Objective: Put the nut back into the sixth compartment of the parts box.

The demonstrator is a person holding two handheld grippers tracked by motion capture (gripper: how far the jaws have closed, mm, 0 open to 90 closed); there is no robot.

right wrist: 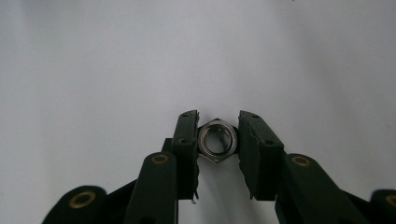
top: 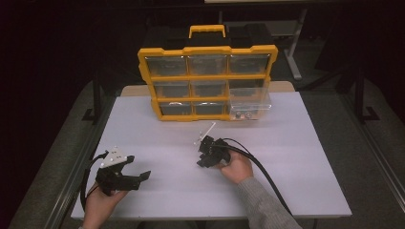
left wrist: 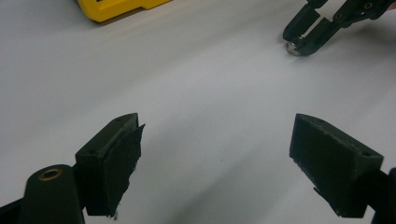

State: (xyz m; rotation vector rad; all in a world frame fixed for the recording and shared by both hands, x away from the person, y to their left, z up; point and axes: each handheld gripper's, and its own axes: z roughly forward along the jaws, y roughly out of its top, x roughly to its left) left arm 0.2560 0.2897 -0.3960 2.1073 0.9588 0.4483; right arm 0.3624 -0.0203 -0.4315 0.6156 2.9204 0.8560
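Hexagonal steel nut (right wrist: 217,140), shiny and smooth with a round bore, sits pinched flat-to-flat between the right gripper's (right wrist: 217,133) two matte black jaws in the right gripper view, over the plain white table (right wrist: 93,70). From the high view, that right gripper (top: 205,151) is held in a hand (top: 237,167) near the table's middle, in front of a yellow plastic organiser case (top: 207,81) with clear-lidded compartments and one clear drawer pulled out at its lower right; the left gripper (top: 136,169) rests toward the near left edge. In the left gripper view, its own blocky, rubber-faced jaws stand wide apart, holding nothing, with the right gripper (left wrist: 303,39) and the nut (left wrist: 293,47) at upper right.
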